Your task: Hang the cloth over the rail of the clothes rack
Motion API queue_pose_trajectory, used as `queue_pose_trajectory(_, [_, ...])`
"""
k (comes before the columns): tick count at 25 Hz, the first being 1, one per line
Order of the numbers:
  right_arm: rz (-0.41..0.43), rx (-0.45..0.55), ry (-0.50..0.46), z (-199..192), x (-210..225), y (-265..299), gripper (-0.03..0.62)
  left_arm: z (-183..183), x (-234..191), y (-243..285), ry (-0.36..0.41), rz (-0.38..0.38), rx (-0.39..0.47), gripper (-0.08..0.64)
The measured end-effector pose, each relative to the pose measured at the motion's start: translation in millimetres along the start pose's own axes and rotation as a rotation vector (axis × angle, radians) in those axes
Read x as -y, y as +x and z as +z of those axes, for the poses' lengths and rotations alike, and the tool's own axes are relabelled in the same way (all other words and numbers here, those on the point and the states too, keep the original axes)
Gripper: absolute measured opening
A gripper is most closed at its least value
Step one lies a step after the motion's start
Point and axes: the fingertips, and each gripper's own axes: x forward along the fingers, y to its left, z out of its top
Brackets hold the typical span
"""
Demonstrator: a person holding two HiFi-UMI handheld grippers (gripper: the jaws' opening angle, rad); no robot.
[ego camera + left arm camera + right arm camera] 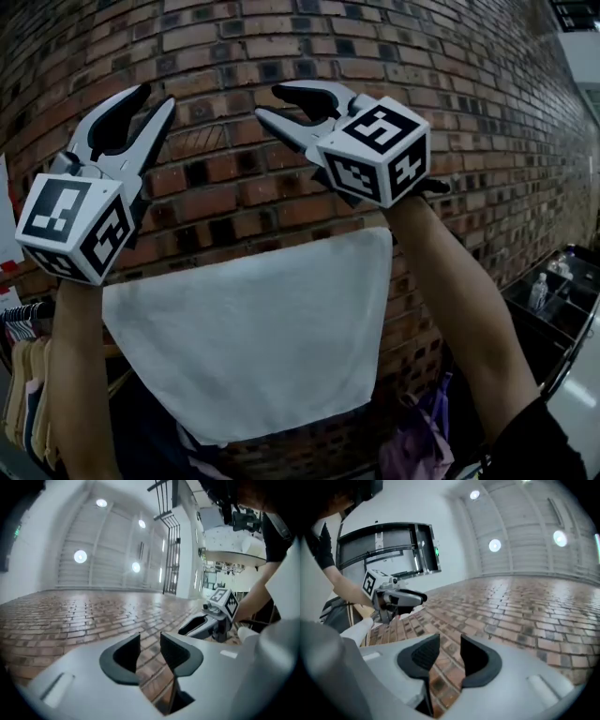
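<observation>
A white cloth (253, 328) hangs draped in front of a brick wall (487, 112), its top edge folded over a rail that it hides. Both grippers are raised above it, pointing up at the wall. My left gripper (155, 97) is up at the left, open with nothing between its jaws; its own view shows only bricks past the gap of the left gripper (150, 641). My right gripper (269, 101) is up at the centre, also open and empty, and the right gripper (450, 644) likewise frames bare brick. Neither one touches the cloth.
Clothes on hangers (23, 384) crowd a rail at the lower left. A purple garment (412, 441) hangs below the cloth at the right. A dark rack (562, 319) with a clear bottle (537, 291) stands at the right edge.
</observation>
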Motion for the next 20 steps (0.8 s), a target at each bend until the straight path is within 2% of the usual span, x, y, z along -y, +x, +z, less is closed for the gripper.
queue_pose_trajectory(3, [-0.067, 0.214, 0.040, 77, -10, -37, 0.059, 65, 29, -20, -0.049, -0.021, 0.178, 0.009])
queue_pose_trajectory(4, [-0.083, 0.277, 0.063, 98, -19, -52, 0.021, 83, 41, -29, -0.076, -0.033, 0.230, 0.008])
queue_pose_trajectory(6, [-0.098, 0.355, 0.101, 123, -44, -81, 0.005, 105, 63, -48, -0.150, -0.050, 0.300, 0.008])
queue_pose_trajectory(8, [-0.112, 0.368, 0.193, 119, -68, -100, 0.005, 104, 85, -67, -0.237, -0.058, 0.315, 0.008])
queue_pose_trajectory(10, [-0.136, 0.313, 0.333, 80, -101, -114, 0.005, 72, 113, -90, -0.334, -0.033, 0.235, 0.008])
queue_pose_trajectory(14, [-0.179, 0.027, 0.529, -53, -222, -158, 0.005, -56, 206, -184, -0.500, 0.113, -0.123, 0.008])
queue_pose_trajectory(17, [-0.183, -0.135, 0.584, -109, -282, -185, 0.005, -105, 256, -233, -0.557, 0.149, -0.283, 0.008])
queue_pose_trajectory(20, [-0.206, -0.223, 0.626, -151, -316, -206, 0.005, -140, 301, -262, -0.596, 0.121, -0.397, 0.008])
